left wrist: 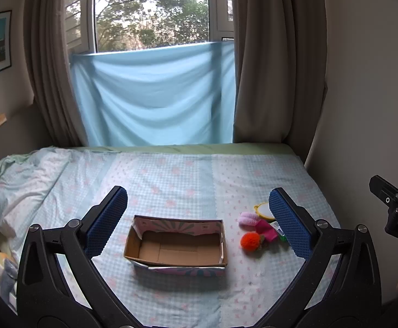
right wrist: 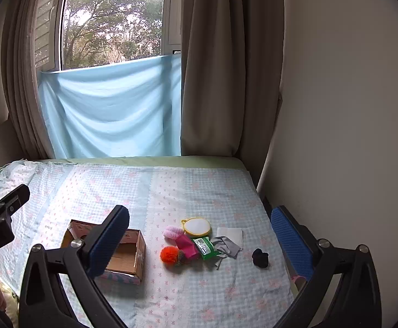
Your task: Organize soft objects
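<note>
Tools both stand wide open and empty above the bed (right wrist: 171, 191): bring your right tool (right wrist: 199, 235) down onto the orange pompom (right wrist: 169, 254), outermost of the soft pile just right of the empty box (left wrist: 175, 243), and pinch it centrally, clear of its neighbours.

The bed (right wrist: 188, 191) carried a pale blue checked cover with pink flowers, and a green sheet showed along its far edge. An open cardboard box (right wrist: 125, 257) sat toward the left side. Nearer the right edge lay a cluster: an orange pompom (right wrist: 169, 255), a pink fuzzy piece (right wrist: 172, 231), a magenta cloth (right wrist: 188, 246), a yellow-rimmed round pad (right wrist: 196, 226), a green packet (right wrist: 205, 247), a grey cloth (right wrist: 226, 247) and a white square (right wrist: 230, 234). A dark bundle (right wrist: 260, 257) lay apart, closer to the right edge.
</note>
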Action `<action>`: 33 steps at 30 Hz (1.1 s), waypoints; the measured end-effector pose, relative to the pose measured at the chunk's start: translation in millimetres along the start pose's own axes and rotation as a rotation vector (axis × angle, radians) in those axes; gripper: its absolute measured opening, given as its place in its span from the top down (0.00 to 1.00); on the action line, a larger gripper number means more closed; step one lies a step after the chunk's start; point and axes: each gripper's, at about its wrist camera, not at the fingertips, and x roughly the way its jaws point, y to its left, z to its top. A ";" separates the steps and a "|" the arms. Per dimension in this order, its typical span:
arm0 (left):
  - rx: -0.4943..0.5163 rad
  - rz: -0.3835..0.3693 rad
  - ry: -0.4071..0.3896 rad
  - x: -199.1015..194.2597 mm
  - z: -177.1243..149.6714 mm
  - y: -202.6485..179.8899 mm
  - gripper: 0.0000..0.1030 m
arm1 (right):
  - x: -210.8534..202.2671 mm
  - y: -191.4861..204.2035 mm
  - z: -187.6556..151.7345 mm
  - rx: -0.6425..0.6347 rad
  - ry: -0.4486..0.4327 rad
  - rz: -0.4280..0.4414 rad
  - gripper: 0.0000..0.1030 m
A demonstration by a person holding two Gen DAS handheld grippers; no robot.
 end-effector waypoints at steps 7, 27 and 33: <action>-0.011 -0.023 0.001 2.2 -1.2 1.0 0.00 | 0.7 -4.1 0.8 0.005 -0.006 -0.007 0.00; 0.001 -0.046 0.008 5.7 -1.5 -6.2 0.00 | 0.4 -9.1 3.9 0.011 -0.007 0.005 0.00; 0.005 -0.051 0.003 4.7 -1.1 -6.5 0.00 | 2.0 -10.7 3.4 0.017 -0.009 0.010 0.00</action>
